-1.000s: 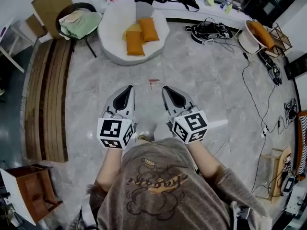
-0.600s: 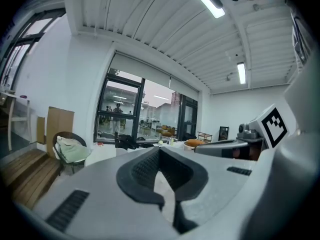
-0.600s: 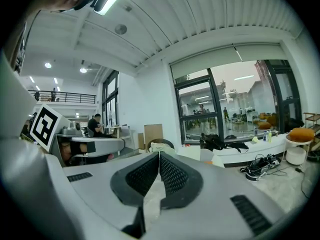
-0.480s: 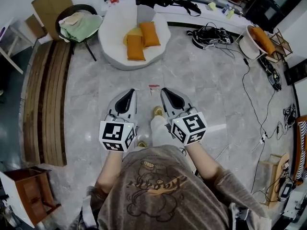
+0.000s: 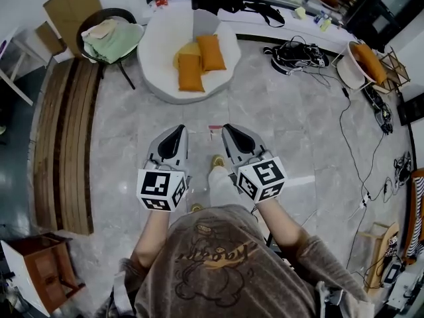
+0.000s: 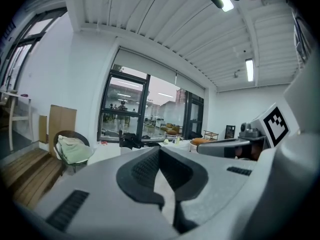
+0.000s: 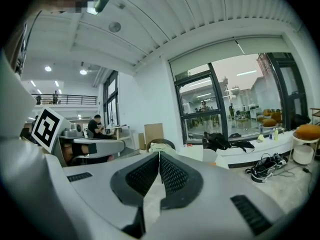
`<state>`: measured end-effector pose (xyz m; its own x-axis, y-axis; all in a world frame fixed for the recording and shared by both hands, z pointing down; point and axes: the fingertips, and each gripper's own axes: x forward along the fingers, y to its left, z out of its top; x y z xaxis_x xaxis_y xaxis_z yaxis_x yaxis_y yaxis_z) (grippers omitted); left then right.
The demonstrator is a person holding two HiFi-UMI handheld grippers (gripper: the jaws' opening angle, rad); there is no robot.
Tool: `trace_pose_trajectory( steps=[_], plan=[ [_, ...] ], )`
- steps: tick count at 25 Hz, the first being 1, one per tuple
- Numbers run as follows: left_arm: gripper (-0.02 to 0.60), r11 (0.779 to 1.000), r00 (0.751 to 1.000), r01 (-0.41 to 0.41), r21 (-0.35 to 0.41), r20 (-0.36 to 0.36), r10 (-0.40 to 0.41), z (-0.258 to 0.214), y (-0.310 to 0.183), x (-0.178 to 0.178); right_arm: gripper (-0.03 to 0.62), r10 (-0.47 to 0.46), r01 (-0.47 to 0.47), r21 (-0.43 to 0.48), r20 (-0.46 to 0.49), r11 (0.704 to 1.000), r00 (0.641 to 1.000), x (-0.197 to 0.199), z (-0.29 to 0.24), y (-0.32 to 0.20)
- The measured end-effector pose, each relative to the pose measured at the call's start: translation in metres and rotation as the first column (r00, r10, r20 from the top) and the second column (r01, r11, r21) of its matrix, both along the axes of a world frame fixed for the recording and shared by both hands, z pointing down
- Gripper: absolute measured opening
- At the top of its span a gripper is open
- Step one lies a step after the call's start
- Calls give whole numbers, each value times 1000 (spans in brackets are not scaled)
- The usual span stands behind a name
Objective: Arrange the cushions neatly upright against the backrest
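While the orange cushions lie on the round white seat well ahead, the left gripper and right gripper are closed, empty.

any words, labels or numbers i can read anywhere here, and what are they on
No text reads clearly.
Grey-brown shirt: cursive print across a cartoon figure, too distorted to read.
Small red and white paper slip: too small to read.
Left hand-held gripper and right hand-held gripper: their cubes carry square code patterns only, no letters.
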<state>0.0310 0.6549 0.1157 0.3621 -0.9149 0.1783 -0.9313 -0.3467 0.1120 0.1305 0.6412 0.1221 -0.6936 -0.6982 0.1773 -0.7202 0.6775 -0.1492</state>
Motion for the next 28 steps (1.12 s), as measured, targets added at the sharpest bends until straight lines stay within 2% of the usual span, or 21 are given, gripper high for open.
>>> trace_pose_trajectory(
  steps=[10, 18, 28],
  plan=[
    [5, 1000, 1000, 0, -19, 14, 0, -3, -77, 5, 21, -5, 5, -25, 11, 1000, 1000, 7, 1, -80],
    [5, 999, 999, 34, -22, 22, -34, -8, -132, 6, 21, -74, 74, -35, 8, 997, 997, 7, 1, -134],
    [5, 996, 996, 84, -4, 23, -84, -12, -214, 24, 21, -124, 124, -2, 6, 992, 992, 28, -9, -221]
  ],
)
